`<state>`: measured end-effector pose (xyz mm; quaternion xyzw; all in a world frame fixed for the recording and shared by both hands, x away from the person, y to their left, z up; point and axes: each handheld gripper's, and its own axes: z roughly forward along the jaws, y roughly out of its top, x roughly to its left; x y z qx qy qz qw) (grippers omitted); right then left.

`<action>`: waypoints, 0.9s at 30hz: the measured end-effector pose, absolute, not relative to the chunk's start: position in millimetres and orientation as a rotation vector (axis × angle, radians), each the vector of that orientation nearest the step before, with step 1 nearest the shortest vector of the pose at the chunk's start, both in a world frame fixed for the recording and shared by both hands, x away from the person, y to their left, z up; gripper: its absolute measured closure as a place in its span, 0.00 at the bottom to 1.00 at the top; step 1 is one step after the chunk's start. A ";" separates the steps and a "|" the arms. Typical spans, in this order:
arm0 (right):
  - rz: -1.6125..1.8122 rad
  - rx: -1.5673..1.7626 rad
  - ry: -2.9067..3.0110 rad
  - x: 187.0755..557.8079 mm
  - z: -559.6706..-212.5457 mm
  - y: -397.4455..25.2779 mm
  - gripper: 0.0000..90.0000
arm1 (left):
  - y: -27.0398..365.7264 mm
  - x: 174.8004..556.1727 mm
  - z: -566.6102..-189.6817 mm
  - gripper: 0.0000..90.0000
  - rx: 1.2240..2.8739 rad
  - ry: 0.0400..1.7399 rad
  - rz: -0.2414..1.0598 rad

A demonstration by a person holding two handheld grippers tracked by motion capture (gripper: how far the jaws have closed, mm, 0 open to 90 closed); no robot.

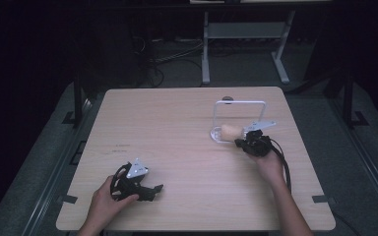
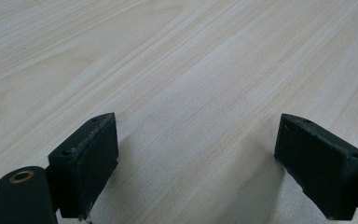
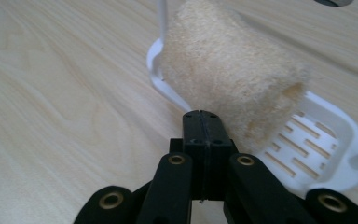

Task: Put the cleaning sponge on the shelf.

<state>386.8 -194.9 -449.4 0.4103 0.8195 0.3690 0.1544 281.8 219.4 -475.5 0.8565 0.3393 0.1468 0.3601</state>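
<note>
- Pale wood-grain table (image 1: 177, 123), rounded corners, lit brighter than all around it; small round hole (image 1: 227, 98) near the far edge.
- Grey floor (image 1: 39, 147) on both sides, dim.
- Metal rails (image 1: 374, 172) along the floor to right and left of the table.
- Beyond the far edge, white legs of another table or stand (image 1: 205, 49), with a crossbar between them.
- Tangle of dark cables (image 1: 162, 54) on the floor to the left of those legs.
- Back of the room nearly black; walls not to be made out.
- Black upright posts (image 1: 77, 93) beside the table's far corners.
</note>
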 end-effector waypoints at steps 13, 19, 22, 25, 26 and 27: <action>1.071 1.229 2.269 391.0 -449.5 -212.0 1.00 | 219.4 281.8 -475.5 0.14 2.208 0.875 0.378; 1.072 1.230 2.263 391.6 -448.1 -213.4 1.00 | 219.4 281.8 -475.5 0.14 2.208 0.875 0.379; 1.078 1.221 2.266 388.6 -445.8 -212.3 1.00 | 219.4 281.8 -475.6 0.14 2.208 0.875 0.379; 1.086 1.215 2.266 384.0 -442.3 -209.9 1.00 | 219.4 281.8 -475.6 0.14 2.208 0.875 0.379; 1.087 1.211 2.265 383.4 -441.7 -209.5 1.00 | 219.3 281.7 -475.6 0.14 2.207 0.875 0.379; 1.089 1.212 2.266 382.0 -440.6 -209.0 1.00 | 219.3 281.8 -475.6 0.14 2.208 0.875 0.379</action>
